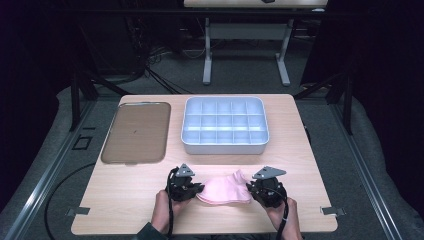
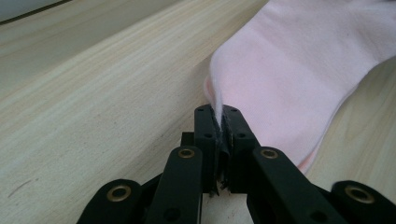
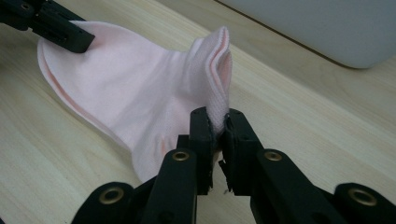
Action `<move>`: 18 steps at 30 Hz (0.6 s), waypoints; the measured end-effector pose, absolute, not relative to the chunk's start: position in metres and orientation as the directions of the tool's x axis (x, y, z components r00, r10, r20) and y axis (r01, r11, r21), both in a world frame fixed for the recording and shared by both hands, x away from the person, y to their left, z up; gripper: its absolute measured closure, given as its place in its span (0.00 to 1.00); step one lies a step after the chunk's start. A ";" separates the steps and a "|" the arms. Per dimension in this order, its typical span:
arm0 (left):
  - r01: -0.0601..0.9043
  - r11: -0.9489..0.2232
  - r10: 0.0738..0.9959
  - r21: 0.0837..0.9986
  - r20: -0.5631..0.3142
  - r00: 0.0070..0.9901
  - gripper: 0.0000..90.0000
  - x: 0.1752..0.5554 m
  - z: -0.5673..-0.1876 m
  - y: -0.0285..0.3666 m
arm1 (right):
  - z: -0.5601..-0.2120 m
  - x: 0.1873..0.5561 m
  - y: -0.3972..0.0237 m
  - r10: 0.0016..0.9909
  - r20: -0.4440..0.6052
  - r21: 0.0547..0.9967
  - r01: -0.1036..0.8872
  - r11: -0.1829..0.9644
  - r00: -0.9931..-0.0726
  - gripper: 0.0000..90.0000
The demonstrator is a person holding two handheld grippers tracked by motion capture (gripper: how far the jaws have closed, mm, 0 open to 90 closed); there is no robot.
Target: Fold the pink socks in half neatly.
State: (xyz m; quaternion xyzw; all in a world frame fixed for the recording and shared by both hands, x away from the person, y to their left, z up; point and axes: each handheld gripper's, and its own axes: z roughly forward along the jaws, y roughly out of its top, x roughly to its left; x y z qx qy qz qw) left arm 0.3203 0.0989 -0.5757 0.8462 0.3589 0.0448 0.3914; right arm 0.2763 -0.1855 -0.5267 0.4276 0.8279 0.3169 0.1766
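i have the pink sock (image 1: pixel 225 189) pinched at both ends, lying on the table (image 1: pixel 125 195) near its 6 o'clock edge. left gripper (image 2: pixel 219 122) is clamped on the toe edge and right gripper (image 3: pixel 217 125) on the cuff, probably so i can fold it. at 12 o'clock the divided white organizer (image 1: pixel 224 125) looks empty; at 10 o'clock so does the brown tray (image 1: pixel 137 132).

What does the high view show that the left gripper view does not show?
High view alone: the brown tray, the grey divided bin, both hands and the right tongs shut on the sock's other end. Left gripper view alone: close up, the left tongs pinching a thin edge of fabric. Both: the pink sock on the wooden table.
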 end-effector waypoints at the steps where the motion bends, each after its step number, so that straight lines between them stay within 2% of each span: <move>1: 0.573 -0.437 0.639 0.693 -0.208 0.740 0.95 0.321 -0.576 0.098 | -0.525 0.276 -0.184 0.818 -0.031 0.674 0.592 0.442 -0.575 0.92; 6: 0.576 -0.428 0.642 0.696 -0.214 0.736 0.95 0.322 -0.577 0.097 | -0.519 0.275 -0.174 0.800 -0.076 0.647 0.581 0.494 -0.595 0.92; 18: 0.581 -0.425 0.635 0.694 -0.229 0.738 0.95 0.323 -0.579 0.096 | -0.512 0.277 -0.144 0.751 -0.092 0.638 0.540 0.549 -0.654 0.92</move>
